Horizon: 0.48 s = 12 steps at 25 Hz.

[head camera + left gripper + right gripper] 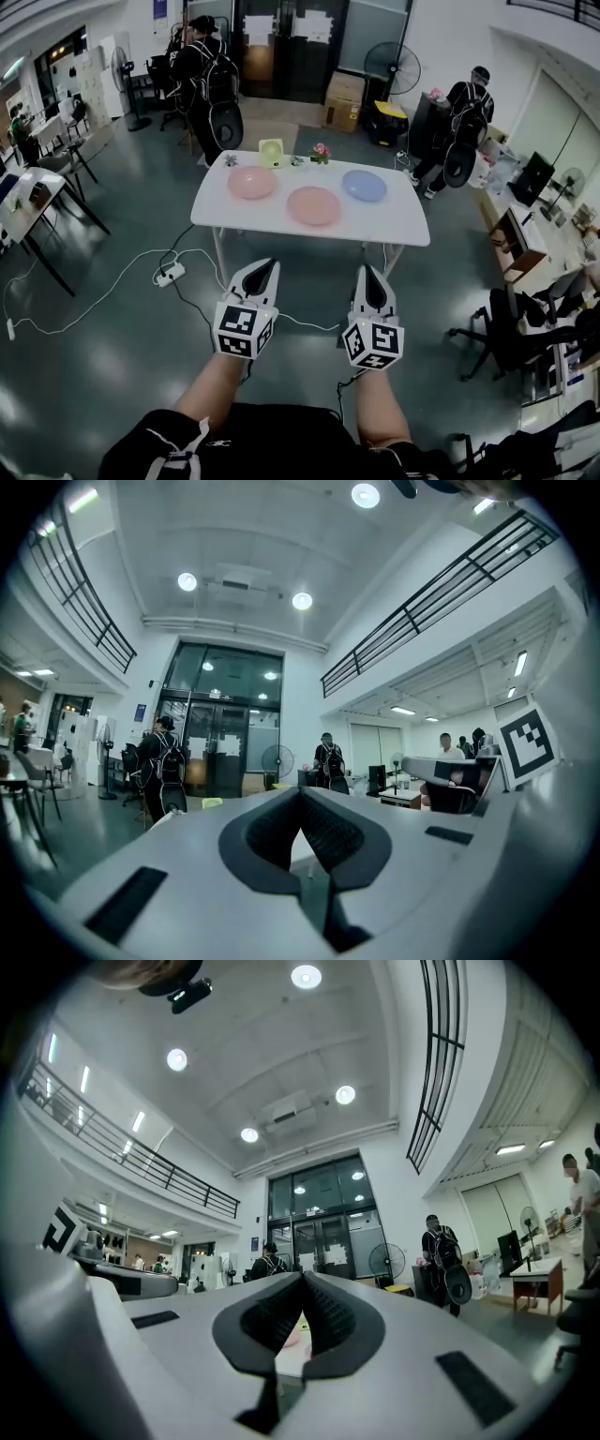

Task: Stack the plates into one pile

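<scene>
Black clothing [281,441] sits nearest, with a left forearm [220,389] and a right forearm [375,403] reaching forward from it. Each carries a marker cube [245,328]. The left gripper [268,269] and right gripper [369,276] are side by side over the floor [112,375], well short of the worktop [384,228], both pointing toward it.

Left gripper: jaws clenched, dark pads meeting at the tips, nothing between them.
Right gripper: the same, pads pressed together and empty. Below its tips a sliver of white worktop and something pink shows.

Floor between grippers and worktop: grey and glossy. A white power strip [169,275] lies on it, with a white cable [84,309] trailing off to the left.

Worktop: white, rectangular, on thin legs. Three plates lie flat on it in a row, none stacked.
- Pink plate [251,182]: left.
- Salmon plate [313,205]: middle, closest to the near edge.
- Blue plate [364,186]: right.

Neighbouring plates lie close; I cannot tell whether the rims touch. Along the far edge are a small yellow-green object [271,152] and a small flower pot [321,152].

Beyond: a person in black [206,75] stands at the far left by the dark doors, and a second person [464,122] at the far right. A standing fan [392,67] and a cardboard box [344,100] are between them.
</scene>
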Each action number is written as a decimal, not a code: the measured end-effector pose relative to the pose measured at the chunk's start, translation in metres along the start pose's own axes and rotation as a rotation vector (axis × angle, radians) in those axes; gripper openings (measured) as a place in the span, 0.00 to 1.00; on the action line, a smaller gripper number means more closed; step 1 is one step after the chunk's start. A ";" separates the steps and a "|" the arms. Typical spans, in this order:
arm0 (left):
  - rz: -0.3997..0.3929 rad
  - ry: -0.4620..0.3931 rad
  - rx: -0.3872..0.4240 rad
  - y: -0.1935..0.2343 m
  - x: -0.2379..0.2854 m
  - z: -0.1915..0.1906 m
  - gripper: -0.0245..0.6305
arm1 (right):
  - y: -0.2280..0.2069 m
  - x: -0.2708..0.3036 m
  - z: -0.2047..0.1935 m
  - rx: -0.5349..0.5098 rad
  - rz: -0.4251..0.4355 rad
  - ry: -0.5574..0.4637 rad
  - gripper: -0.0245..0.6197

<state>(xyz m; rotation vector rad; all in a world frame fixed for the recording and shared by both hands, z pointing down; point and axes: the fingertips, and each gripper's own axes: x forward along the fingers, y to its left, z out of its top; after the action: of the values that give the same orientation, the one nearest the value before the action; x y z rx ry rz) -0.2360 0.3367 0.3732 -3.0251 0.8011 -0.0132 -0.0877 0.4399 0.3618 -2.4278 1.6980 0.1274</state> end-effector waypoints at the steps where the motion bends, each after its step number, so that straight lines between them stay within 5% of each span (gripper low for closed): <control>1: -0.002 0.001 0.003 -0.005 0.002 0.000 0.06 | -0.005 -0.001 0.000 0.001 0.000 0.000 0.06; 12: 0.020 0.017 0.024 -0.078 0.034 -0.006 0.06 | -0.078 -0.026 0.001 0.012 0.015 0.005 0.06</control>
<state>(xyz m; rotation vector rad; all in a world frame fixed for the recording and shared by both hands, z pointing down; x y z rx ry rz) -0.1677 0.3871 0.3801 -2.9983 0.8258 -0.0476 -0.0239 0.4900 0.3730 -2.4095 1.7146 0.1129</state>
